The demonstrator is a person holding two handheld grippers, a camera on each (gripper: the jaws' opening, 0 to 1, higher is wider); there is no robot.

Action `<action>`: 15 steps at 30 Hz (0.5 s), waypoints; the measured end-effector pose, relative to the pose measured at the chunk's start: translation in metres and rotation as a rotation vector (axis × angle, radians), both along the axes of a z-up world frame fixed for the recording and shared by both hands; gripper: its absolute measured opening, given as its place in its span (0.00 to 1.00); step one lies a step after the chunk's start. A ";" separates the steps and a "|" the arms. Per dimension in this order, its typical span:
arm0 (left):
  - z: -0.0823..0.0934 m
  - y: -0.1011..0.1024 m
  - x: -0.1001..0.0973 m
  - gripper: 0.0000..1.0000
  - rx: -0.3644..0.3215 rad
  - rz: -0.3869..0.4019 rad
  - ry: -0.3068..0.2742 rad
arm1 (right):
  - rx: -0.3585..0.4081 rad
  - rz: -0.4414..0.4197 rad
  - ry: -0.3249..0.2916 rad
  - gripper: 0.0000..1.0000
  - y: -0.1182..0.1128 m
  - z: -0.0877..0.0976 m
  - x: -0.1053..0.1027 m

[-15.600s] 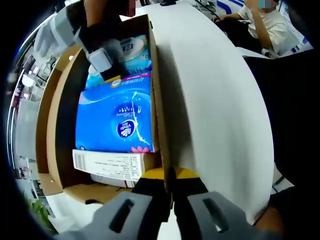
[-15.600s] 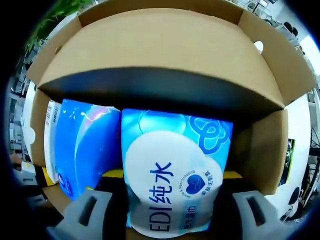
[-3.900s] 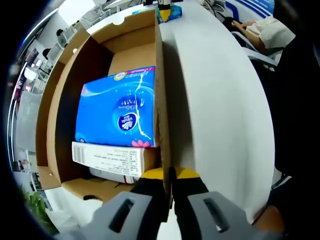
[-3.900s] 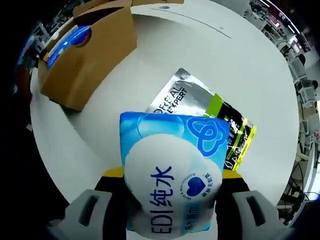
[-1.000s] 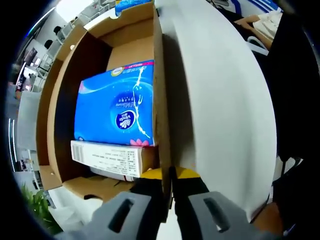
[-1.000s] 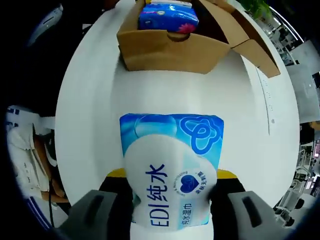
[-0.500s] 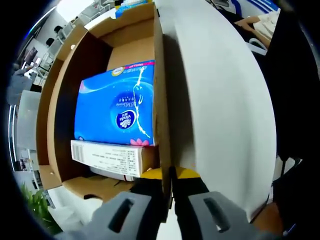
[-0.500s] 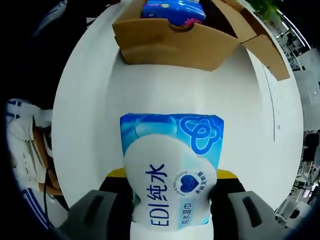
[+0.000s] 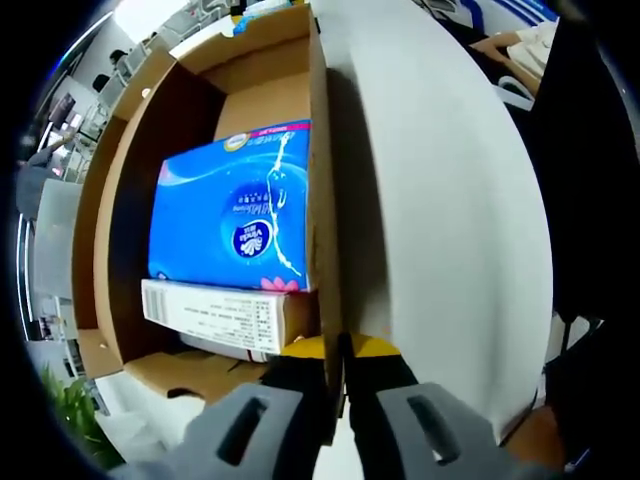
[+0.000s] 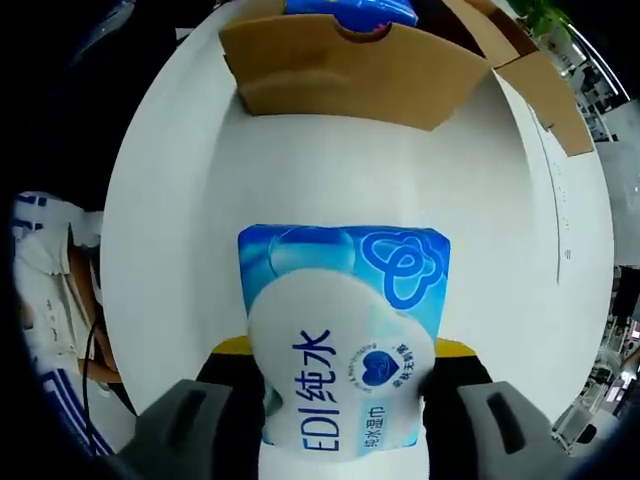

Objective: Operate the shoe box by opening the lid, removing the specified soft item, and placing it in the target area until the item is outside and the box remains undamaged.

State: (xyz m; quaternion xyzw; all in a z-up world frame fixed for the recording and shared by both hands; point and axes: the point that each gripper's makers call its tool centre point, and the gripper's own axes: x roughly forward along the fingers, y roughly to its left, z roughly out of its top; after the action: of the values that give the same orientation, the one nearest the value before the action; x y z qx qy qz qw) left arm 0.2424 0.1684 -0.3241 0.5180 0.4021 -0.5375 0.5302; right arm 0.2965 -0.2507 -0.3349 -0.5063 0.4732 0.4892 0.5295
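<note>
In the left gripper view the brown cardboard shoe box (image 9: 120, 200) lies open, and my left gripper (image 9: 338, 395) is shut on its right side wall (image 9: 322, 200). Inside lies a blue tissue pack (image 9: 235, 215) on top of a white labelled box (image 9: 215, 318). In the right gripper view my right gripper (image 10: 340, 400) is shut on a light blue and white wet wipes pack (image 10: 345, 335), held over the white table (image 10: 180, 250). The shoe box (image 10: 350, 70) stands at the top of that view, with the blue tissue pack (image 10: 350, 10) showing over its wall.
An open lid flap (image 10: 545, 90) juts out at the upper right of the right gripper view. A seated person (image 9: 520, 40) and a chair are beyond the table edge in the left gripper view. White table surface (image 9: 440, 220) lies right of the box.
The right gripper view has shifted so the box sits slightly higher and farther; the wipes pack stays held. The left gripper still clamps the box wall.
</note>
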 end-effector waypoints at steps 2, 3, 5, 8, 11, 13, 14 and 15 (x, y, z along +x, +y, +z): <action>0.000 0.000 0.000 0.04 0.001 0.000 -0.001 | -0.005 -0.004 -0.001 0.65 0.000 0.000 0.001; 0.000 0.000 0.001 0.04 0.001 0.000 -0.001 | -0.007 -0.006 -0.002 0.65 -0.001 0.000 0.001; 0.000 0.000 0.001 0.04 0.001 0.000 -0.002 | -0.008 -0.009 -0.002 0.66 -0.001 -0.001 0.002; 0.000 0.000 0.001 0.04 0.000 -0.001 -0.002 | -0.009 -0.009 0.001 0.67 -0.001 -0.002 0.002; 0.000 0.000 0.001 0.04 0.002 -0.001 -0.003 | -0.006 0.002 -0.004 0.67 0.000 -0.001 0.003; -0.001 0.000 0.001 0.03 0.004 -0.003 -0.005 | -0.004 -0.002 -0.005 0.67 -0.001 -0.001 0.003; -0.001 0.000 0.000 0.03 0.005 0.000 -0.004 | -0.003 -0.001 -0.007 0.67 -0.001 -0.001 0.003; -0.001 0.000 0.000 0.03 0.004 0.000 -0.004 | -0.002 0.001 -0.008 0.67 -0.001 -0.001 0.003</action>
State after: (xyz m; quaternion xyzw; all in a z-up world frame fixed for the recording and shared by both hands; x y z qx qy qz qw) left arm 0.2429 0.1689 -0.3246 0.5203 0.4022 -0.5354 0.5299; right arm 0.2997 -0.2514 -0.3358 -0.5092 0.4711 0.4870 0.5307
